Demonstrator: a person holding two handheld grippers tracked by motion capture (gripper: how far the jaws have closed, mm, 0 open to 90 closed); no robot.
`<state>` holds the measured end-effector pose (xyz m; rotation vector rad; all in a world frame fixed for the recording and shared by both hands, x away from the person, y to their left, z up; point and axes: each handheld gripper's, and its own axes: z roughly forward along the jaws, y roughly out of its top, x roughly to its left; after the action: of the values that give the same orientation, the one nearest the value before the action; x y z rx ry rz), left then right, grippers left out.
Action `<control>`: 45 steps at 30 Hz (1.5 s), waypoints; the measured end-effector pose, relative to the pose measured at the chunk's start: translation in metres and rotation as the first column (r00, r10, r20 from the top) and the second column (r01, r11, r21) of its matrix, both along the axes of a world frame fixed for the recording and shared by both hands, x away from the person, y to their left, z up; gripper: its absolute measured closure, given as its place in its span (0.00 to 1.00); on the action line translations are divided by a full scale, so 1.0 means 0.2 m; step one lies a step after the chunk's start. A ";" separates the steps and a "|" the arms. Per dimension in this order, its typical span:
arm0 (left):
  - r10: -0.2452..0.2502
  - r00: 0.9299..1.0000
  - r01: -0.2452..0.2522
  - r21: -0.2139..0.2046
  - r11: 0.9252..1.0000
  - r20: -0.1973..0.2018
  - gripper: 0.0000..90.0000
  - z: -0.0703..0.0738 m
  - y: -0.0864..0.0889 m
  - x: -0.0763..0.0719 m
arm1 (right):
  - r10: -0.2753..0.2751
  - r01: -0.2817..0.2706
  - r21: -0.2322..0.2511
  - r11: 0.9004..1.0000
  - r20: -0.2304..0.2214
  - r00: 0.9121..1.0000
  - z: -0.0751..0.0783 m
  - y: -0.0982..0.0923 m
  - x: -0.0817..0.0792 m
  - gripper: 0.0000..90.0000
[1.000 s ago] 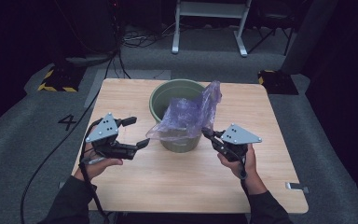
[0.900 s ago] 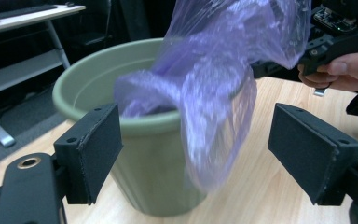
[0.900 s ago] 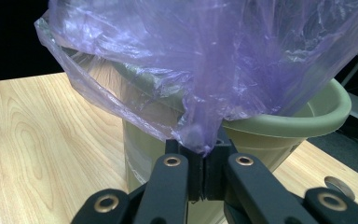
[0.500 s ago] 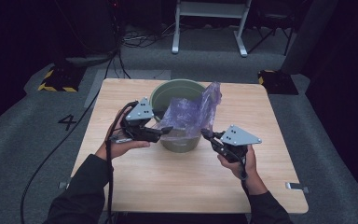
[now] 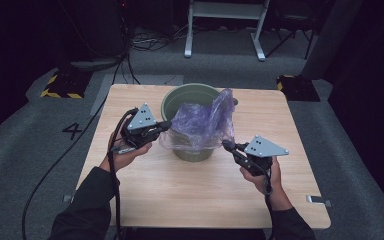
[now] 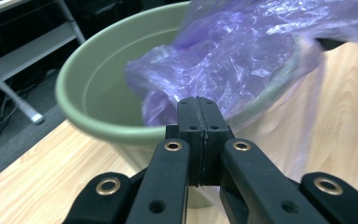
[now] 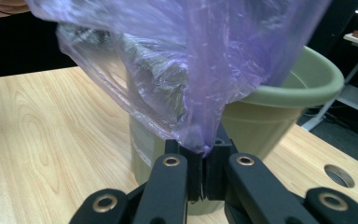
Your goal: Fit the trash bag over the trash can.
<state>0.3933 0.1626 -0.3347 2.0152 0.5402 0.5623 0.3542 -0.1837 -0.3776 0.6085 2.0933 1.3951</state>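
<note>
Bag (image 5: 200, 122), a thin purple plastic one, drapes over the near rim of a green pot (image 5: 180, 97) at the centre of the frame, on a wooden bench (image 5: 130, 185). A second ago the left tool (image 5: 166, 126) hung at the left of the frame, well apart from the pot; it has since swung in to the pot's left rim. In the left gripper view its jaws are pressed together right at the edge of the bag (image 6: 242, 70), but whether any plastic is caught between them cannot be told. The right tool (image 5: 226, 145), at the pot's lower right, has stayed put, its jaws clamped on a gathered corner of the bag (image 7: 186, 84), as the right gripper view shows. With a tool now at each side, the likely next step is to spread the bag open over the pot (image 7: 303, 88) as a liner.
</note>
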 end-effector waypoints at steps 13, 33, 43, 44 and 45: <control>0.091 0.992 -0.099 -0.091 0.991 -0.086 1.00 -0.19 0.12 0.10 | -0.056 0.055 -0.011 0.998 -0.085 0.995 -0.07 -0.09 0.08 0.93; 0.078 0.995 -0.083 -0.089 0.993 -0.054 1.00 -0.19 0.09 0.05 | -0.129 0.128 -0.037 0.991 -0.039 0.991 0.07 -0.23 -0.03 0.29; 0.081 0.996 -0.084 -0.069 0.994 -0.047 1.00 -0.19 0.08 0.03 | -0.057 0.060 0.048 0.997 -0.045 0.997 0.11 -0.32 -0.09 0.27; 0.082 0.996 -0.085 -0.068 0.994 -0.047 1.00 -0.19 0.08 0.03 | -0.049 0.051 0.056 0.997 -0.037 0.998 0.13 -0.31 -0.10 0.27; 0.084 0.995 -0.087 -0.070 0.994 -0.048 1.00 -0.19 0.08 0.03 | -0.041 0.043 0.057 0.997 -0.028 0.999 0.14 -0.30 -0.11 0.27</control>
<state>0.3987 0.1794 -0.3736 1.9471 0.6680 0.5420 0.3319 -0.2445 -0.3487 0.6946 2.0554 1.4350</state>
